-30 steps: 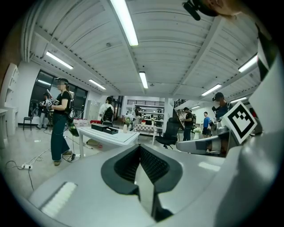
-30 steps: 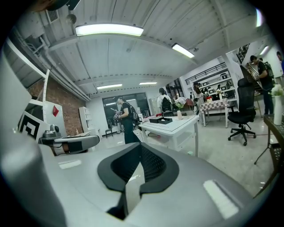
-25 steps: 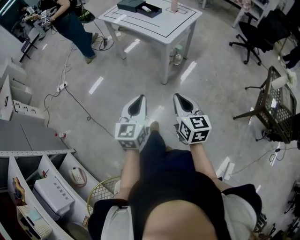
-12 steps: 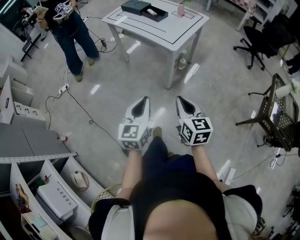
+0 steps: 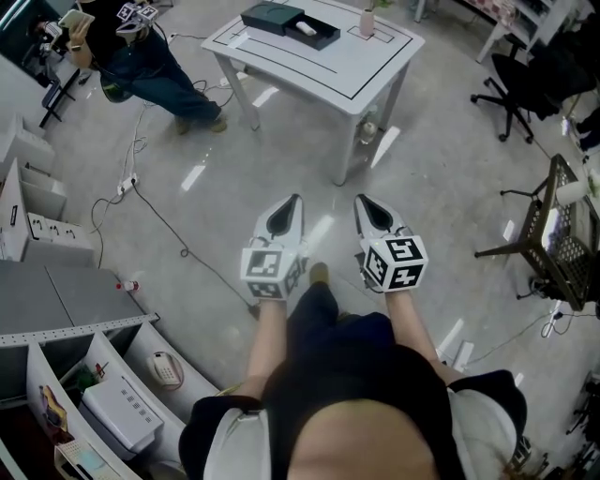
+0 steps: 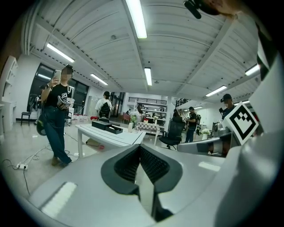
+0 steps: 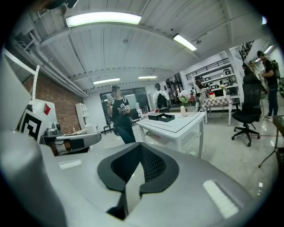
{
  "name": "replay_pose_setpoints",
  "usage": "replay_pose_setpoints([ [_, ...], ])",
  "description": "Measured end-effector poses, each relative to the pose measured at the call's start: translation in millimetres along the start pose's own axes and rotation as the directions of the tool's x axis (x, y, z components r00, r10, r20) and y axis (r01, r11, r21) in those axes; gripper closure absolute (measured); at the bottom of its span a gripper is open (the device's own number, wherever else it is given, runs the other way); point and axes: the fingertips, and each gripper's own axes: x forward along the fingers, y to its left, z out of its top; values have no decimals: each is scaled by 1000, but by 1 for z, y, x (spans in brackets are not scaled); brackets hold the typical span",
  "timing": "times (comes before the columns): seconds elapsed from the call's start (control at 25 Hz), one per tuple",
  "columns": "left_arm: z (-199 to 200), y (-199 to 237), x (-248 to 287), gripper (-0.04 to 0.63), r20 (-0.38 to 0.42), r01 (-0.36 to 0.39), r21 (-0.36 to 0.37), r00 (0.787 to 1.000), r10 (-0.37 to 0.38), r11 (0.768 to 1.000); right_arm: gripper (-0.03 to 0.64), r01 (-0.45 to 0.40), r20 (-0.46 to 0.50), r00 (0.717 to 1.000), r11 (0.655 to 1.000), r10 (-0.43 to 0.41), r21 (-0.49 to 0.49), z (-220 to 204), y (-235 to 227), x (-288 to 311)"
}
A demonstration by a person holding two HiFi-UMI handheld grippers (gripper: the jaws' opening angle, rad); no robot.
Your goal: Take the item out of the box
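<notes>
Box (image 5: 286, 21) sits on the white bench (image 5: 367, 64), top centre in the head view, seen from above; the gripper views show it edge-on. Left tool (image 5: 292, 201) and right tool (image 5: 361, 201), mid-frame, are pressed together, empty.

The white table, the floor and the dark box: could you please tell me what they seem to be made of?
Table: smooth white top and legs with a slight sheen, probably painted or laminated board. Floor: grey and glossy, mirroring ceiling lights as streaks, likely polished concrete or a coating. Box: dark and matte, perhaps card; too small to be sure.
</notes>
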Motion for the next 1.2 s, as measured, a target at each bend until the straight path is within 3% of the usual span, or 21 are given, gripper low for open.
replay_pose_setpoints([
  [0.48, 21, 30, 49, 584, 10, 31, 2, 999, -31, 1000, 615, 5, 2, 1000, 1000, -5, -1, 25, -11, 52],
  [1.2, 32, 75, 78, 584, 7, 55, 6, 998, -55, 998, 615, 11, -2, 1000, 1000, -11, -13, 43, -1, 108],
])
